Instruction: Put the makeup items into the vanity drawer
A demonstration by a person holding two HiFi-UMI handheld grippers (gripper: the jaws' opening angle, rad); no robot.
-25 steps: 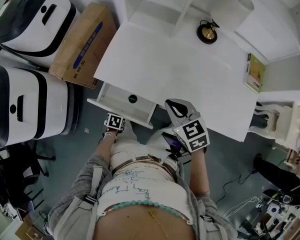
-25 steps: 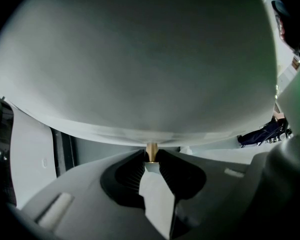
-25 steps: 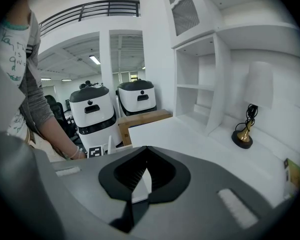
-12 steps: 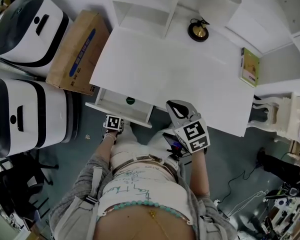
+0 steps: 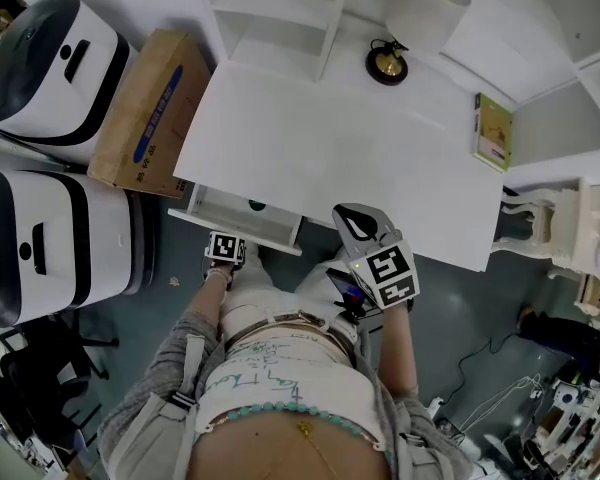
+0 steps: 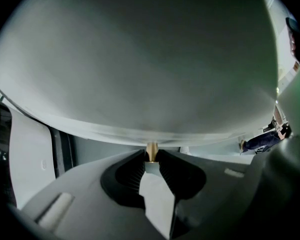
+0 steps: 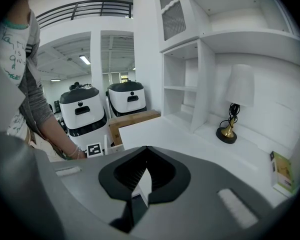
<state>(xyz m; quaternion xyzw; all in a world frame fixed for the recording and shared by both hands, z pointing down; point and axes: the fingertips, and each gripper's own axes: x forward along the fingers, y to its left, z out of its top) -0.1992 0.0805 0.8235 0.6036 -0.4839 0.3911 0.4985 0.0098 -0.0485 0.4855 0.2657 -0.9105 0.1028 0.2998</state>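
The white vanity (image 5: 360, 158) has its drawer (image 5: 212, 214) standing partly out at the front left. A small dark green round item (image 5: 257, 206) lies in the drawer, half under the desk edge. My left gripper (image 5: 230, 240) is at the drawer front. In the left gripper view that gripper (image 6: 151, 157) is shut on the drawer's brass knob (image 6: 151, 149), with the white drawer front (image 6: 140, 59) filling the frame. My right gripper (image 5: 348, 214) hovers at the desk's front edge, shut with nothing in it (image 7: 146, 148).
A brass-based lamp (image 5: 387, 63) and a green-yellow box (image 5: 490, 133) sit on the desk. Shelves (image 5: 280, 8) rise at its back. A cardboard box (image 5: 140, 98) and two white-and-black machines (image 5: 50, 228) stand to the left. A white chair (image 5: 565, 238) is at the right.
The drawer has slid a little way into the vanity with my left gripper on its knob, so the green item shows less. The right gripper has stayed in place.
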